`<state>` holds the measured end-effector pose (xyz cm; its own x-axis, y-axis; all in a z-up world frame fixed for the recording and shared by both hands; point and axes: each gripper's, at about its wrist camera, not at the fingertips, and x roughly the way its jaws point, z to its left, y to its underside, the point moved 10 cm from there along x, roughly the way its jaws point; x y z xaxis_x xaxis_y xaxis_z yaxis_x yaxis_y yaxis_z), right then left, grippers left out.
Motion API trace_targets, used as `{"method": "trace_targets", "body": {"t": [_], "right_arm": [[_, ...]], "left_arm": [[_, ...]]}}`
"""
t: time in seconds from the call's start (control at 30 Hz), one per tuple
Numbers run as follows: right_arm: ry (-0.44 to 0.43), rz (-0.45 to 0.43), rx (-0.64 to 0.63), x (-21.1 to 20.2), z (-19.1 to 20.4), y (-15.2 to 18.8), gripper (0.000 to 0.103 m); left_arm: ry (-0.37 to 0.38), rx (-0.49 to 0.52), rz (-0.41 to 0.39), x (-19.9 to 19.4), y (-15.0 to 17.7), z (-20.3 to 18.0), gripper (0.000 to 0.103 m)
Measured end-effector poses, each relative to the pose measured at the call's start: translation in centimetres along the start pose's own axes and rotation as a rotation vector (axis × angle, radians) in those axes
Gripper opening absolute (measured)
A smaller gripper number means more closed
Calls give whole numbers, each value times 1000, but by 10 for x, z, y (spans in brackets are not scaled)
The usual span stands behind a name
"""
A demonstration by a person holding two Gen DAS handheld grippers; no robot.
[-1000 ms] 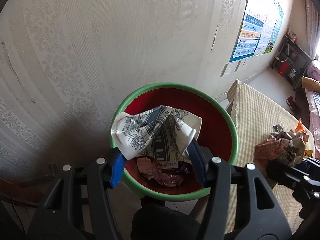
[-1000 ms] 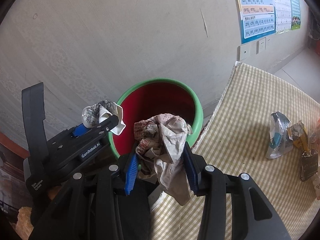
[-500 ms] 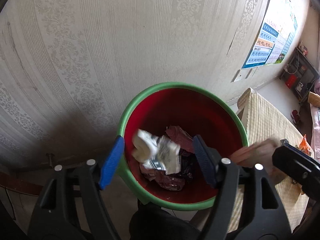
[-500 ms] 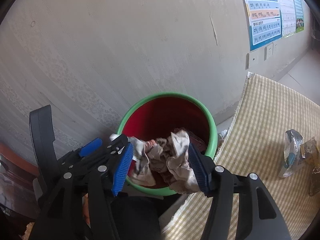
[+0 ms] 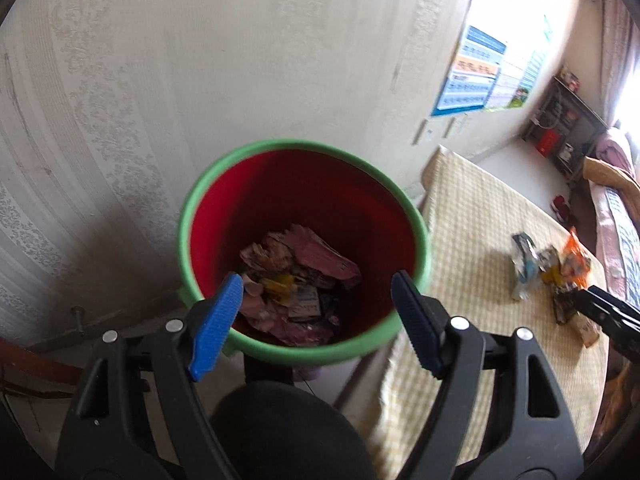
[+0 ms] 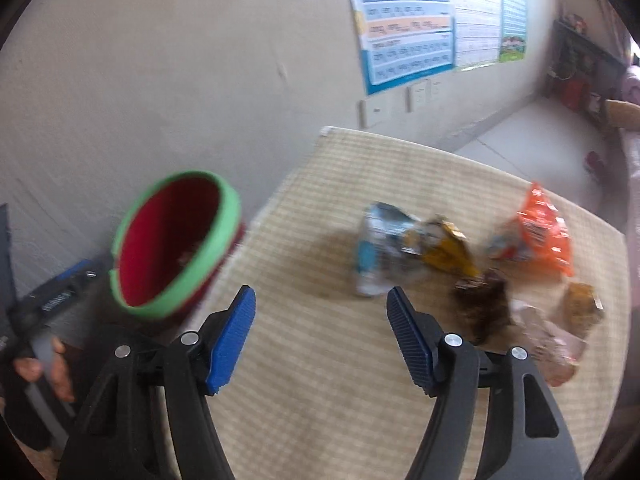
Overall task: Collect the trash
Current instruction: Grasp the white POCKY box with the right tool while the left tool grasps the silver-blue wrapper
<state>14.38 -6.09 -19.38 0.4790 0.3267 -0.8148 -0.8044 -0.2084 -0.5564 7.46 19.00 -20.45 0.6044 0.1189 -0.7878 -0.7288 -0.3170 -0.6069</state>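
A red bin with a green rim (image 5: 256, 156) stands by the wall, crumpled wrappers (image 5: 296, 280) piled at its bottom. My left gripper (image 5: 316, 312) hovers over the bin's near rim, its jaws opening with nothing between them. In the right wrist view my right gripper (image 6: 320, 324) hangs over the checked tablecloth (image 6: 320, 400), its jaws also opening and empty; the bin (image 6: 224, 216) sits to its left. Ahead on the right lie snack wrappers: a silver-blue one (image 6: 374, 258), a yellow one (image 6: 448, 252), an orange one (image 6: 536, 236) and a dark one (image 6: 488, 308).
The wallpapered wall (image 5: 240, 60) rises right behind the bin, with posters (image 6: 404, 20) and wall sockets (image 6: 416, 96). A hand (image 6: 44, 368) holds the left gripper's handle at the lower left. A dark shelf (image 5: 564, 132) and bedding (image 5: 616, 184) stand far right.
Both grippers let go of their crumpled paper, which dropped into the bin. The right gripper then swung right, from over the bin to over the table. Both sets of jaws widened.
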Motion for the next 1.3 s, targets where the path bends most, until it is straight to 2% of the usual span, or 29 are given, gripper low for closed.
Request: {"method": "trace_targets", "body": {"t": [0.1, 0.17, 0.3, 0.37, 0.47, 0.5, 0.53, 0.67, 0.8, 0.9, 1.07, 1.2, 1.3], "right_arm": [[154, 2, 13, -8, -71, 15, 66], [237, 35, 0, -7, -108, 22, 66], [283, 153, -65, 14, -151, 40, 67], [298, 211, -133, 29, -160, 46, 70], [311, 297, -227, 49, -167, 63, 67], [304, 302, -236, 50, -168, 68, 56], [283, 282, -227, 48, -166, 68, 38], [191, 235, -88, 29, -162, 79, 31], [46, 182, 142, -3, -147, 105, 31], [2, 150, 215, -27, -130, 126, 31], [-6, 99, 275, -54, -112, 149, 32], [7, 91, 260, -59, -101, 155, 40], [3, 85, 254, -59, -97, 153, 43]], "left_arm": [[34, 43, 24, -1, 13, -23, 74], [49, 81, 38, -1, 21, -37, 74], [75, 159, 71, 1, 37, -65, 74], [80, 193, 81, 2, 44, -75, 74], [70, 219, 97, 5, 51, -81, 74], [63, 224, 99, 5, 52, -82, 74], [55, 226, 97, 5, 53, -82, 74], [36, 252, 94, 4, 56, -89, 74], [66, 337, 94, 7, 60, -117, 74], [121, 351, 96, 15, 52, -144, 74], [238, 270, 140, 49, 24, -191, 74], [248, 260, 178, 86, 10, -226, 74], [245, 249, 241, 112, 9, -241, 62]]}}
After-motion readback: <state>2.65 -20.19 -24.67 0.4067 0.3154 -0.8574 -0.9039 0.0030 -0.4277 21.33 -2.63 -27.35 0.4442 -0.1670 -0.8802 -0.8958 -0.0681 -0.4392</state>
